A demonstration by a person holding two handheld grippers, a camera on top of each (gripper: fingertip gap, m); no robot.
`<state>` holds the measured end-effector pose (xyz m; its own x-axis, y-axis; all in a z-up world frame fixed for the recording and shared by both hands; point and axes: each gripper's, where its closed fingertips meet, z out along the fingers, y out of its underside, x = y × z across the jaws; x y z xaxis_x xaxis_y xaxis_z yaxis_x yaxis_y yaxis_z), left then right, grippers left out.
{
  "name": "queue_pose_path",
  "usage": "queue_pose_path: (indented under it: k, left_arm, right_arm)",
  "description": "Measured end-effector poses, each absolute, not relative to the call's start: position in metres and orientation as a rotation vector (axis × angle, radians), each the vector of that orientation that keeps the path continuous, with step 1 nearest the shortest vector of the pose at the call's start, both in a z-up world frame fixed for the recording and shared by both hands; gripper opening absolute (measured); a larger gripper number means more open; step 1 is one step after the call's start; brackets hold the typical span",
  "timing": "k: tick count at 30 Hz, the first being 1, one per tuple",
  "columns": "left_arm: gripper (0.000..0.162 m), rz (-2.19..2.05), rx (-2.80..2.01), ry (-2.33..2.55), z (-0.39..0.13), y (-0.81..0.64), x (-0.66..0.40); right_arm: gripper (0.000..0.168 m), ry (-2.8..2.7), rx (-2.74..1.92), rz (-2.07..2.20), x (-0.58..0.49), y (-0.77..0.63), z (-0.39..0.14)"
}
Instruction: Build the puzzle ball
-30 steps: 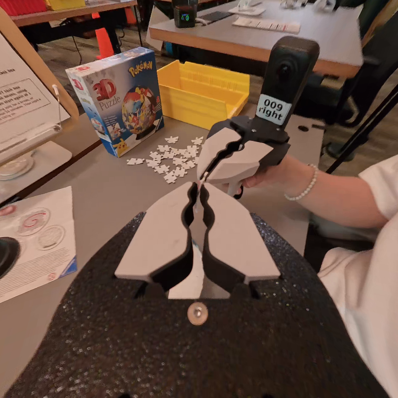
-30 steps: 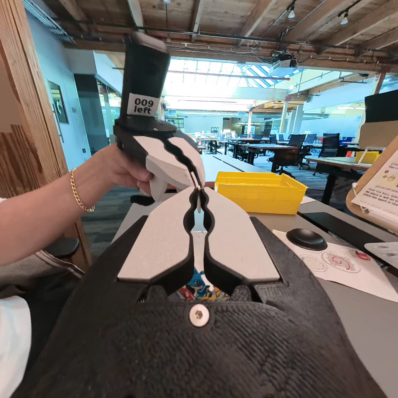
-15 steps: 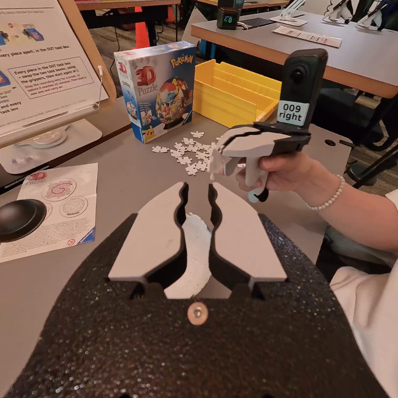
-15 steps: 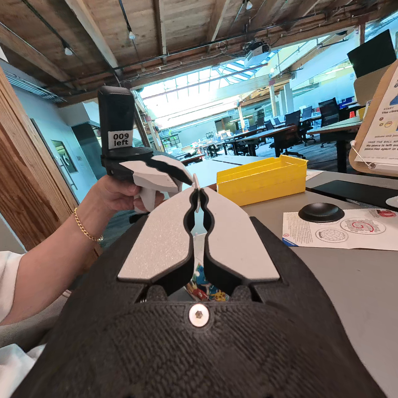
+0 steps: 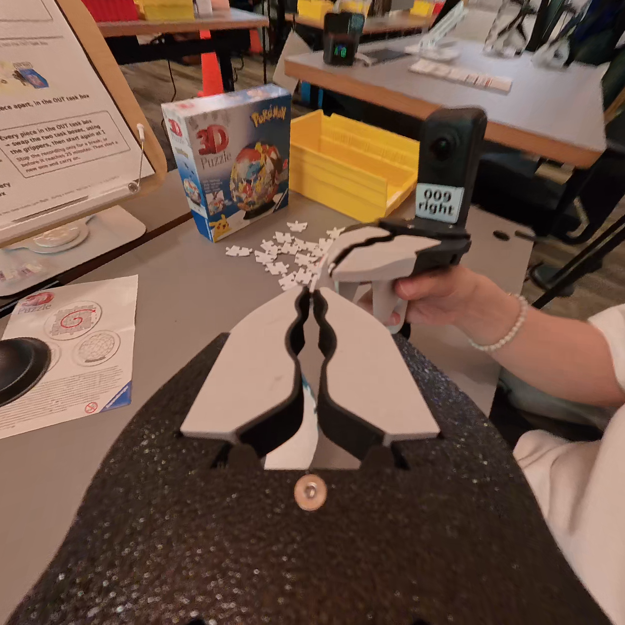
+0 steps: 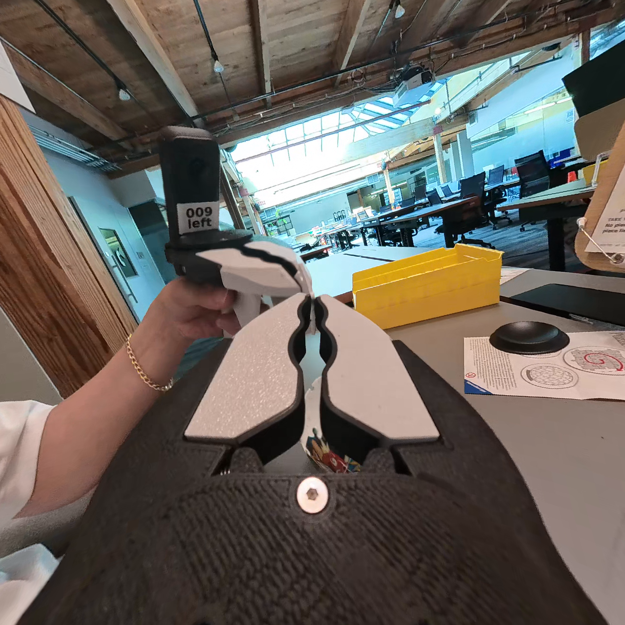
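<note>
The left gripper (image 5: 310, 297) has its fingers nearly together at the tips, pinched on the curved puzzle section (image 5: 304, 436), whose white back shows in the gap behind them. The right gripper (image 6: 313, 299) is likewise closed at the tips on a thin white edge of that section; its printed face (image 6: 326, 455) shows low between the fingers. In the left wrist view the right gripper (image 5: 326, 270) comes in from 2 o'clock, its tips meeting the left gripper's; in the right wrist view the left gripper (image 6: 302, 275) arrives from 10 o'clock. Whether both clamp one joined section or two separate parts cannot be told.

Just past the tips, at 12 o'clock, loose puzzle pieces (image 5: 291, 252) lie scattered white side up on the grey table (image 5: 189, 280), partly hidden by the right gripper. Behind them stands the puzzle box (image 5: 233, 162) at 11 o'clock, with a yellow bin (image 5: 351, 169) beside it at 1 o'clock. At 9 o'clock lies an instruction leaflet (image 5: 71, 351), a black stand (image 5: 18, 365) resting on it. A clipboard sheet (image 5: 50, 118) leans at 10 o'clock.
</note>
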<state>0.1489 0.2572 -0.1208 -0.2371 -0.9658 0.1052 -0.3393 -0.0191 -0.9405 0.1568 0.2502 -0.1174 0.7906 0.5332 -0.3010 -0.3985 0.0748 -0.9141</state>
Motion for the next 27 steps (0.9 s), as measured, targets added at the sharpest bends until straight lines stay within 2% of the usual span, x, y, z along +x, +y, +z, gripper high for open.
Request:
queue_pose_path:
  k: [27]
  left_arm:
    - [0.002, -1.283, -1.474, 1.664, -0.145, 0.259, 0.149]
  right_arm:
    - [0.003, -0.223, -1.466, 0.397, 0.163, 0.259, -0.139]
